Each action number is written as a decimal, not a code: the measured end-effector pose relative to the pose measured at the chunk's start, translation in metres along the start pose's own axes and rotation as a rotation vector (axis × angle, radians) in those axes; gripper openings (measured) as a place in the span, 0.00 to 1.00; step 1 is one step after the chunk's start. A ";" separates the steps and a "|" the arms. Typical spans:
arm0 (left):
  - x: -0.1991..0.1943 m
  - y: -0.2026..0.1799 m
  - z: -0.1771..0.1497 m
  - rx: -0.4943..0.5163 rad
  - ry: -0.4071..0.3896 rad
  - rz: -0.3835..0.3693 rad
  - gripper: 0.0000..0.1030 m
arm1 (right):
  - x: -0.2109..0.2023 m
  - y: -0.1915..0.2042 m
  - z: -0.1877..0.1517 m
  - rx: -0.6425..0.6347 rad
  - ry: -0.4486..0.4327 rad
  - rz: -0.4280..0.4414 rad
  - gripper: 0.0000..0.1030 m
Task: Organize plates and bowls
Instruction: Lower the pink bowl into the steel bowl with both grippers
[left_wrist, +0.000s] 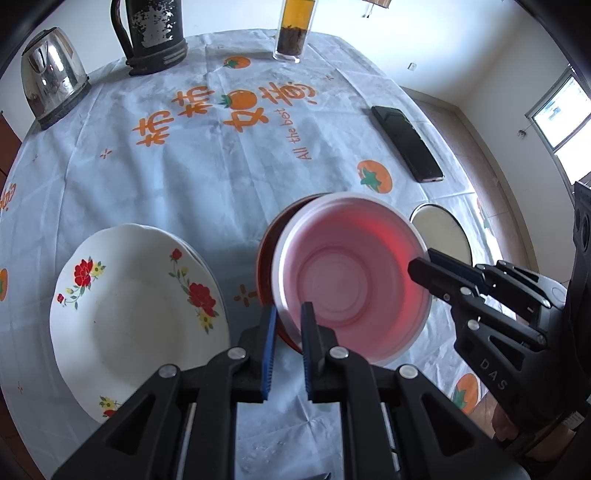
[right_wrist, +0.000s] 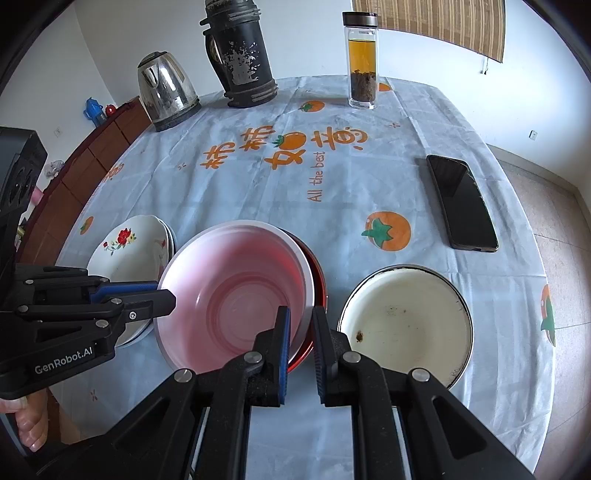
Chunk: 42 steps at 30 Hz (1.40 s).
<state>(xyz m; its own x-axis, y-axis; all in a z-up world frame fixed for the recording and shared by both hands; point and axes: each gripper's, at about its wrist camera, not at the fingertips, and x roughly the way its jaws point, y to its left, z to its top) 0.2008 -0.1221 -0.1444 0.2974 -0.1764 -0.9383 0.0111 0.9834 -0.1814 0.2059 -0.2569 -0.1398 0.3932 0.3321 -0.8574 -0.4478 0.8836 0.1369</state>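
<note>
Left wrist view takes in a table under a thin, creased pale-blue tablecloth (left_wrist: 177, 177) printed with orange persimmons and lettering. Near its front edge lie round dishes: at the left, a glossy white floral plate (left_wrist: 136, 317) topping what looks like a small stack, count unclear; in the middle, one translucent pink plastic bowl (left_wrist: 351, 280) sitting tilted in a red bowl (left_wrist: 266, 254); at the right, one cream enamel bowl (right_wrist: 406, 321) with a dark metal rim. Along the far edge stand three vessels: a worn black flask (right_wrist: 240, 59), a shiny steel kettle (right_wrist: 166, 88) and a glass tea bottle (right_wrist: 362, 62). One flat black phone (right_wrist: 461, 203) lies by the right edge. The left gripper (left_wrist: 289, 314) has its jaws clamped on the pink bowl's near-left rim; the right gripper (right_wrist: 300, 317) pinches its opposite rim.
</note>
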 end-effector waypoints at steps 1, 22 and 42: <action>0.000 0.000 0.000 0.000 0.001 0.000 0.09 | 0.000 0.000 0.000 0.000 0.001 0.000 0.12; 0.006 0.003 0.003 -0.010 0.005 -0.003 0.10 | 0.006 0.000 -0.002 0.007 0.011 -0.003 0.12; 0.005 0.003 0.004 -0.001 -0.002 0.005 0.11 | 0.007 0.001 -0.003 0.008 0.010 -0.002 0.12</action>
<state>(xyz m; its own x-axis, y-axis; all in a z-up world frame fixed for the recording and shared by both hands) 0.2058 -0.1196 -0.1488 0.2990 -0.1712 -0.9388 0.0086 0.9842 -0.1767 0.2060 -0.2549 -0.1472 0.3856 0.3273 -0.8627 -0.4410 0.8866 0.1393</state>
